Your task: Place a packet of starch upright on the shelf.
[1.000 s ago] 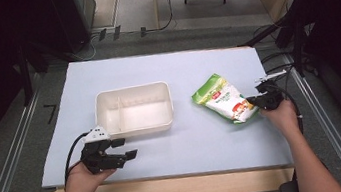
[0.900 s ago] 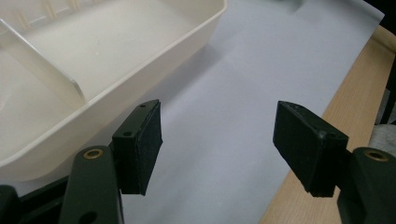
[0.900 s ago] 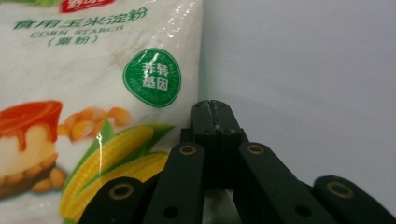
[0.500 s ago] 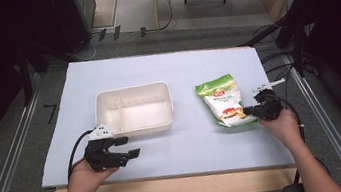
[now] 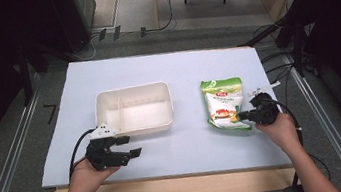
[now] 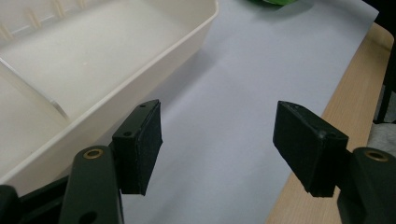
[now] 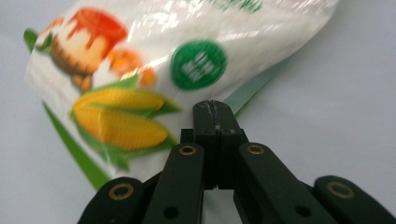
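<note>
Lengthwise, snack bag [image 5: 224, 103] pointing away, right claw [image 5: 243, 115] pinching its near edge.

The snack bag [image 7: 154, 70] is showing glossy, crinkled plastic film catching glare. The cream tray [image 5: 133, 109] is looking like smooth matt plastic, lying on a matt pale sheet [image 5: 175, 70] over a bare wooden table edge [image 5: 166, 190].

bright even overhead light, glare and blur on the snack bag [image 7: 154, 70]
</note>
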